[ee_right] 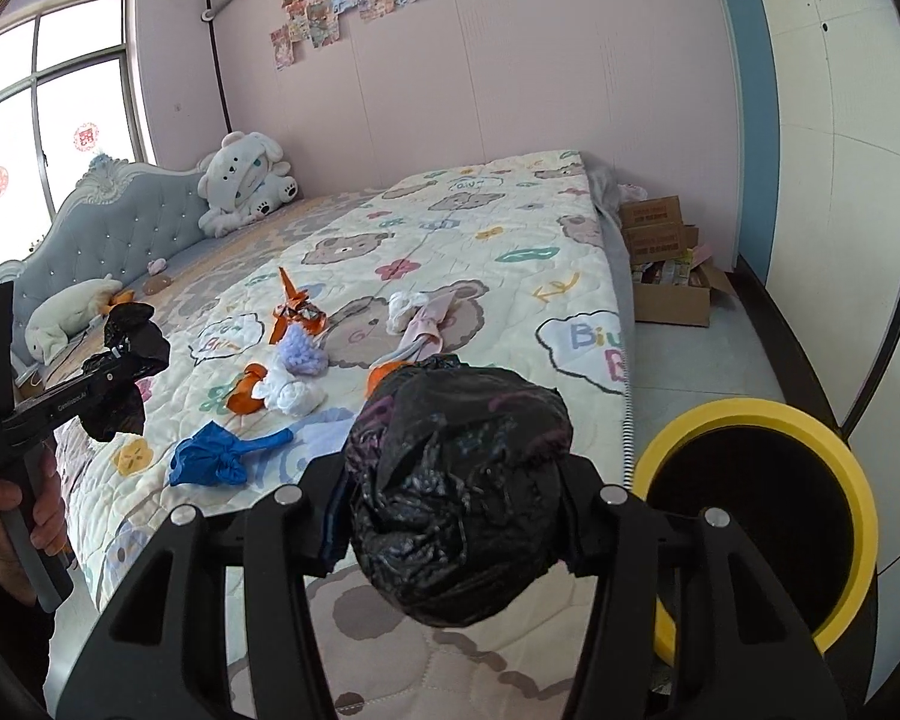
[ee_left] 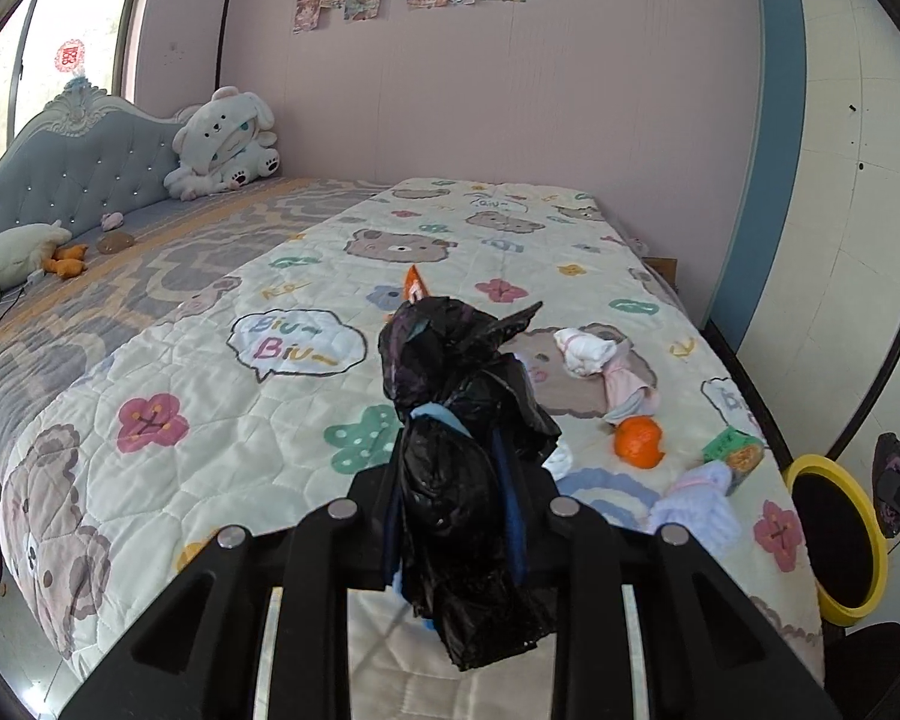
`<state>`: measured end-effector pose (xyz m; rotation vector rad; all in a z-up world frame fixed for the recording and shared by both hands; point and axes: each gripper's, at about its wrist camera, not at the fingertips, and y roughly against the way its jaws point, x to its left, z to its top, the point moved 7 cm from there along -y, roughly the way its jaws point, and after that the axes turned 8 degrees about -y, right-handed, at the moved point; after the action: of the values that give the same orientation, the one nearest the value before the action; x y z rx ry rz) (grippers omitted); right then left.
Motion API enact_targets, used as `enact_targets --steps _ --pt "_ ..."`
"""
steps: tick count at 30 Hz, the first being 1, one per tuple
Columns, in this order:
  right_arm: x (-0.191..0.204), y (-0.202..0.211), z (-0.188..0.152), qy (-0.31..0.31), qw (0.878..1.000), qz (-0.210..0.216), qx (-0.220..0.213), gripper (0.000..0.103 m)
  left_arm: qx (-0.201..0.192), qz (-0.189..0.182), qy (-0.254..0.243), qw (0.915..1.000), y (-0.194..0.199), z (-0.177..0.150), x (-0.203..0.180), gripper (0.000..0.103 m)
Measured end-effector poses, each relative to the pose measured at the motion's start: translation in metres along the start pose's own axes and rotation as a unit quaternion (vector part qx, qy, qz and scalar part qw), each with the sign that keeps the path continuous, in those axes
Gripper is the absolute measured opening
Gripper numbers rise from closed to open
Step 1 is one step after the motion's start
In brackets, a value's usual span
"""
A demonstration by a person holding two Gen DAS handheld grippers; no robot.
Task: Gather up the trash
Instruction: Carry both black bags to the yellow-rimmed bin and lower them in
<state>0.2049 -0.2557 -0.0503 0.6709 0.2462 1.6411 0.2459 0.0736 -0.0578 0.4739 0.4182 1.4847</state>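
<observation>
Left wrist view: the left gripper is clamped on a bunched strip of black trash bag, whose crumpled end stands up above the fingers over the bed quilt. Beyond it on the quilt lie an orange peel, a white and pink cloth bundle, a green carton and a lilac fluffy item. A yellow-rimmed bin stands at the bed's right edge, its mouth dark.

Right wrist view: the right gripper pinches a rounded wad of the same black plastic between its fingers, held above the quilt's near edge, just left of the bin. On the quilt lie a blue crumpled glove-like piece, a white wad beside orange scraps, and an orange wrapper. At far left a hand holds the left gripper, black plastic in its jaws.
</observation>
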Motion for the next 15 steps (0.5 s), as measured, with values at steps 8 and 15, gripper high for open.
enact_targets --steps 8,15 --pt "-0.047 0.026 0.021 -0.015 0.999 -0.035 -0.021 0.050 -0.017 -0.052 -0.029 0.9981 0.007 0.027 -0.073 0.024" --pt "-0.082 0.042 0.034 -0.028 0.997 -0.056 -0.038 0.050 -0.021 -0.090 -0.061 0.9938 0.009 0.039 -0.136 0.024"
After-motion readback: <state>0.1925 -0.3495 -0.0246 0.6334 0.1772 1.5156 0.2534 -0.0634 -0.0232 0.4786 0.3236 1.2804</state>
